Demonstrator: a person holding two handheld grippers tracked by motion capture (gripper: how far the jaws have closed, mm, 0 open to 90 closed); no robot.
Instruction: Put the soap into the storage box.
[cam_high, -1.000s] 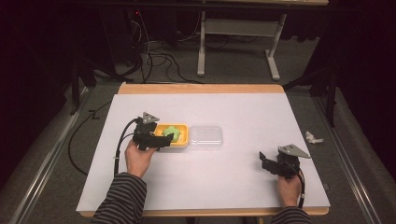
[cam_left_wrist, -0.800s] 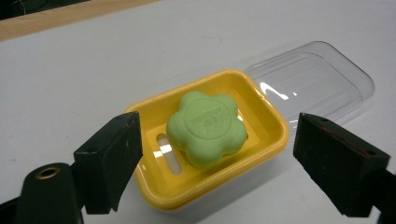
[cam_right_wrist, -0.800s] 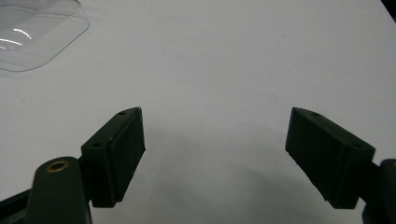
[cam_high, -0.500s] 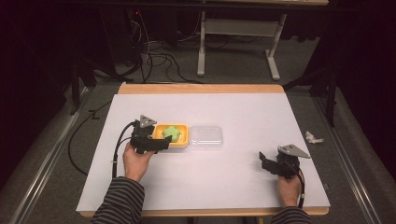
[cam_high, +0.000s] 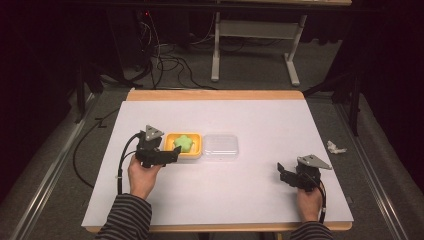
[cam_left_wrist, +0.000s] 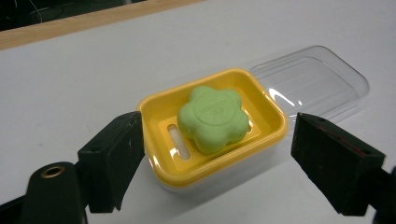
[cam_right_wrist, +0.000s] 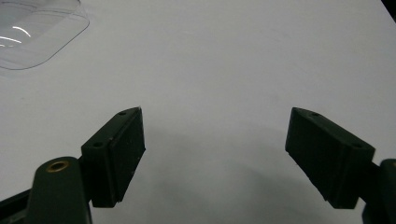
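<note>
A green flower-shaped soap (cam_left_wrist: 212, 116) lies in a yellow soap dish (cam_left_wrist: 261, 135) on the white table. My left gripper (cam_left_wrist: 219, 142) points at the dish's near end, and that end sits between the jaws. They have just been closing a little; the right jaw stands apart from the dish, so nothing is gripped. From above, the left gripper (cam_high: 172, 152) sits just left of the dish (cam_high: 197, 150) and soap (cam_high: 184, 143). A clear plastic lid (cam_high: 221, 146) lies against the dish's right side. My right gripper (cam_high: 282, 172) rests open at the front right over bare table (cam_right_wrist: 215, 135).
The clear lid (cam_right_wrist: 32, 32) also lies off to the upper left of the right gripper. A crumpled white scrap (cam_high: 336, 147) lies beyond the table's right edge. The wooden far edge (cam_high: 215, 95) borders a floor with cables and a metal stand.
The left hand has drifted slightly left and toward the person, still facing the dish. The right hand has not moved.
</note>
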